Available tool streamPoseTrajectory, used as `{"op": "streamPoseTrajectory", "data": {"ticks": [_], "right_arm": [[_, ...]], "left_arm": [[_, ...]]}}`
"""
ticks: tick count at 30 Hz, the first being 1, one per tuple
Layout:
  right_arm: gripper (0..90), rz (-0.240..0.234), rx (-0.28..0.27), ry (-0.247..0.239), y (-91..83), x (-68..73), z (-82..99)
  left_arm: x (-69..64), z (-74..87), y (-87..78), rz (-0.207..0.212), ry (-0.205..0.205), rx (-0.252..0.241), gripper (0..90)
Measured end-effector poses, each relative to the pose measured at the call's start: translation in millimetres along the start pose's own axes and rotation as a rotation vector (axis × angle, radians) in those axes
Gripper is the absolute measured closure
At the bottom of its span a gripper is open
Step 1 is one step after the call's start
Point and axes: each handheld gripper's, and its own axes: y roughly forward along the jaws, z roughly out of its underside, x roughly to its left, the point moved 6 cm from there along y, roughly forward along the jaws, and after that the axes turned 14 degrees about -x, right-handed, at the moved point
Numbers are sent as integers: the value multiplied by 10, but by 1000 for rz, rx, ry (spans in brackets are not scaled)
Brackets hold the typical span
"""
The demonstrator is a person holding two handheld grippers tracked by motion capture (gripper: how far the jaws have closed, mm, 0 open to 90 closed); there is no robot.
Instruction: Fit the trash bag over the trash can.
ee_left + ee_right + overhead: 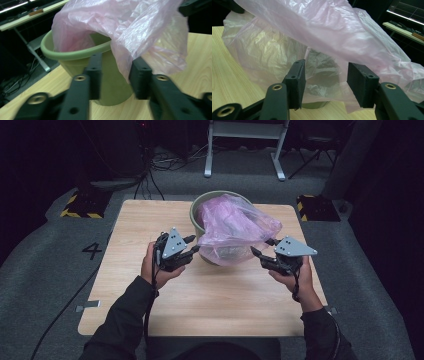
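Bag: pink plastic bag (235, 227) drapes over the green bin (196, 215), centre of the worktop (210, 305).
Left gripper (192, 244): your fingers parted, holding nothing, beside the bin's left wall.
Right gripper (261, 249): your fingers apart, at the bag's right edge, nothing clamped.

I work at a light wooden worktop (150, 220) set on grey carpet (45, 250) marked with a 4 (92, 250). Beyond its far edge stand a white table frame (245, 145), tangled cables (165, 160) and yellow-black striped blocks (80, 205), with darkness behind.
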Motion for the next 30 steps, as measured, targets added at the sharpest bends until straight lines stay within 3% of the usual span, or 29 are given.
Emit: {"op": "streamPoseTrajectory", "data": {"ticks": [1, 4, 7, 12, 15, 20, 23, 25, 29, 30], "right_arm": [[511, 0, -1, -3, -3, -4, -3], [529, 6, -14, -6, -9, -16, -23], [523, 4, -18, -15, 3, -13, -52], [511, -1, -20, -35, 35, 6, -107], [506, -4, -23, -45, 50, 18, -139], [501, -19, -16, -63, 82, 49, -168], [489, -33, -6, -72, 109, 64, -172], [470, -45, 11, -75, 129, 72, -158], [428, -58, 13, -62, 131, 96, -131], [414, -57, 15, -66, 131, 101, -119]], "left_arm": [[-14, -13, -4, -3, 6, 4, 569], [-100, -47, -9, 56, -25, 8, 395], [-208, -100, -19, 79, -9, -6, 257], [-316, -276, -24, 100, 32, -37, 223], [-300, -393, 10, 88, 59, -44, 222], [-275, -536, 180, 124, 65, -25, 230], [-293, -542, 327, 139, 122, 35, 272], [-305, -542, 382, 134, 143, 49, 431], [-272, -520, 478, 71, 210, 74, 712], [-264, -508, 504, 72, 204, 74, 769]]}}
